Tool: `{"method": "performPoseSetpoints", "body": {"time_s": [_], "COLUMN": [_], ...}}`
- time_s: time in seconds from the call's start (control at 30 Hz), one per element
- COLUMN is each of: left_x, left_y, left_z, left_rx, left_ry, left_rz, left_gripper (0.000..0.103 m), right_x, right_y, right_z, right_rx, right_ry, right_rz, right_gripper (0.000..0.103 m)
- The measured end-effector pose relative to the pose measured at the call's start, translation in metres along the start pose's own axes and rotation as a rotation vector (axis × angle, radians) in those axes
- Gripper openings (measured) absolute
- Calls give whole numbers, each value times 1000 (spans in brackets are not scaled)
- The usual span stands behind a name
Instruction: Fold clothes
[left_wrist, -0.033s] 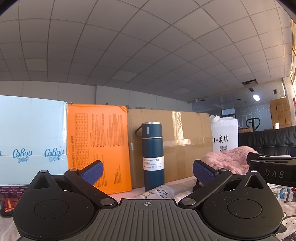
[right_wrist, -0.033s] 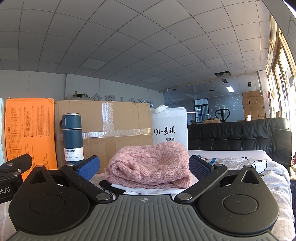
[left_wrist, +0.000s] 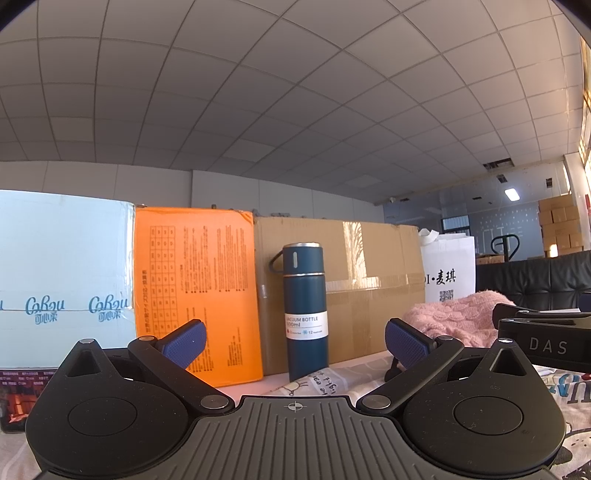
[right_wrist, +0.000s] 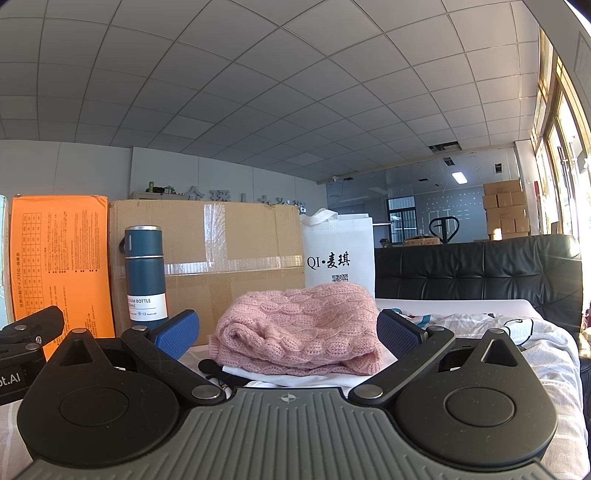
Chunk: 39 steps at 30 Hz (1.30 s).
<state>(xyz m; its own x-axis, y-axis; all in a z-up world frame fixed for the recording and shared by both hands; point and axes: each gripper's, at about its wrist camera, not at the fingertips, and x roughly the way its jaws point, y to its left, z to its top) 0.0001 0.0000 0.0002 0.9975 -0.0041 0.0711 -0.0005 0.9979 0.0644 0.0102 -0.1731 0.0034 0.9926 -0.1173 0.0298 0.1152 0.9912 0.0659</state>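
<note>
Now both tools sit level and low over the printed sheet (right_wrist: 480, 332), and both are spread wide with nothing between the blue pads. Ahead of the right gripper (right_wrist: 288, 332) lies the pink knitted sweater (right_wrist: 299, 328), bunched on top of a folded white garment (right_wrist: 295, 374), untouched. The left gripper (left_wrist: 295, 341) faces a dark blue vacuum bottle (left_wrist: 306, 310) standing upright before a brown cardboard box (left_wrist: 369, 288), with an orange box (left_wrist: 195, 291) to its left and a white bag (left_wrist: 448, 273) further right.

chunky knit sweater (right_wrist: 299, 328), matt cardboard box (right_wrist: 229, 258).
</note>
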Motion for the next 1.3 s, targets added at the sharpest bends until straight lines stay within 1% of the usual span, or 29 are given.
{"method": "performPoseSetpoints", "body": {"time_s": [0.9,1.3], "left_x": [0,0], "left_y": [2,1], "left_z": [-1,1], "left_rx": [-7,-2], "left_ry": [4,3], "left_rz": [7,8], "left_gripper": [103,103], "right_x": [1,0], "right_y": [-1,-1], "right_z": [-4,0], "right_rx": [6,7], "right_ry": [-7,-10], "right_rz": [5,10], "right_gripper": [103,103]}}
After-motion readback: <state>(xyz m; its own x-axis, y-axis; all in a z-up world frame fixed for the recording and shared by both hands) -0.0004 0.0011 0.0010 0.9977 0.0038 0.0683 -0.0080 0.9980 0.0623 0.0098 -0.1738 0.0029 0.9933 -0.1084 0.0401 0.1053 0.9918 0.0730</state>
